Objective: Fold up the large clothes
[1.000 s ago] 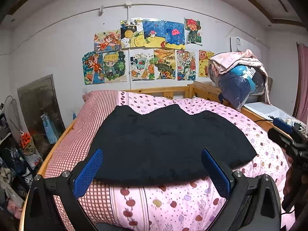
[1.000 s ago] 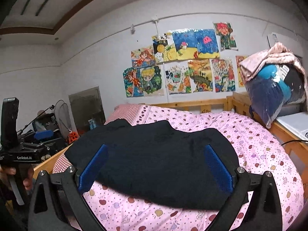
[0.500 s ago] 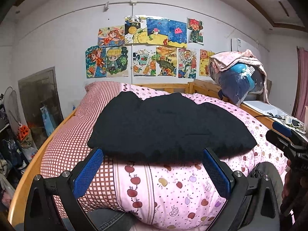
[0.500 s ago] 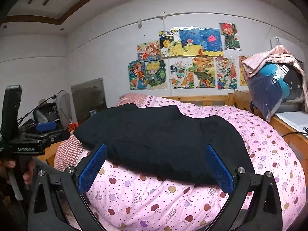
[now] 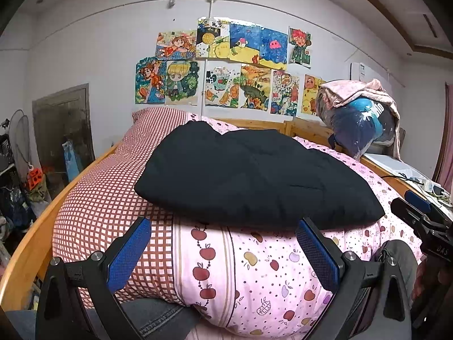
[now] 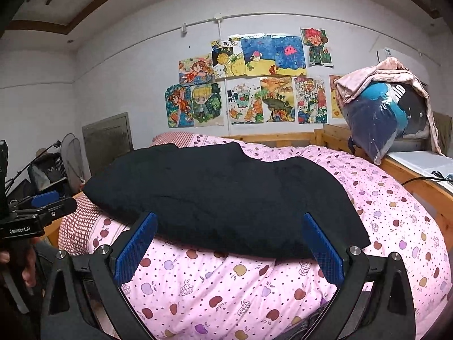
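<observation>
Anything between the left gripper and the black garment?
Only bare quilt: the left wrist view shows nothing else between the open left gripper and the black garment's near hem.

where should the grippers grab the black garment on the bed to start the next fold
Probably the near edge of the black garment, coming low from the foot of the bed. That hem lies along the quilt right ahead of both open grippers, left gripper by its left corner, right gripper by the right. The edge looks thick, so slide one finger under.
</observation>
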